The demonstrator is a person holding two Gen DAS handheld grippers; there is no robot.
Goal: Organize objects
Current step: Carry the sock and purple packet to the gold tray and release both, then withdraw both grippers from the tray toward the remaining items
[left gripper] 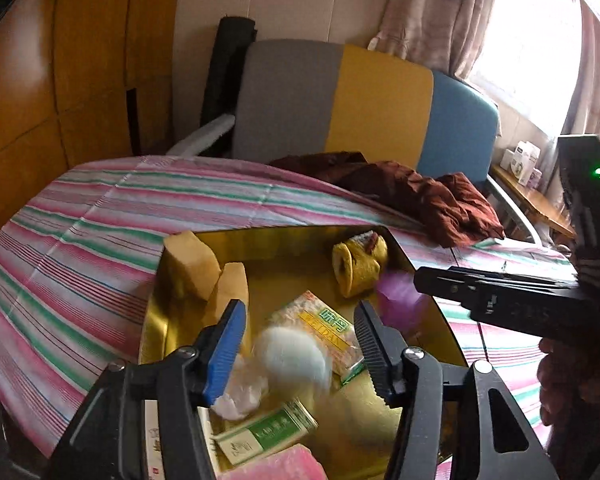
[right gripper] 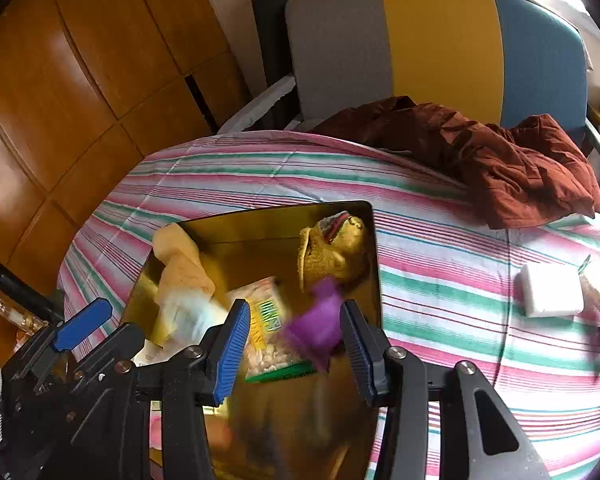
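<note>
A: Status on the shiny gold rectangular tray [left gripper: 260,240]?

B: It sits on the pink, green and white striped tablecloth [left gripper: 120,200]. In it: two tan wedge-shaped sponge blocks [left gripper: 196,268] at 10 o'clock, a rolled mustard-yellow cloth [left gripper: 358,266] at 1 o'clock, a clear snack packet with a yellow and green label [left gripper: 320,324] mid-tray, a green and white carton [left gripper: 264,434] at 6 o'clock, and a pink block [left gripper: 276,466] just below the carton.

A: Left gripper [left gripper: 300,352]?

B: Jaws spread wide over the tray, gripping nothing. A blurred white fluffy ball [left gripper: 296,360] shows between the fingers; can't tell if it touches either one. Crumpled clear plastic [left gripper: 240,392] lies by the blue pad.

A: Right gripper [right gripper: 294,344]?

B: Also spread apart, over the tray's near half. A blurred purple soft item [right gripper: 320,328] sits between the fingers, close to the black one at 3 o'clock; contact unclear. From the left wrist view the same gripper comes in from 3 o'clock.

A: Off-tray?

B: White rectangular block [right gripper: 550,290] on the cloth at 3 o'clock in the right view, well apart from the tray. Rust-brown crumpled garment [right gripper: 500,160] at 1 o'clock, in front of a grey, yellow and blue chair back [right gripper: 440,40].
</note>
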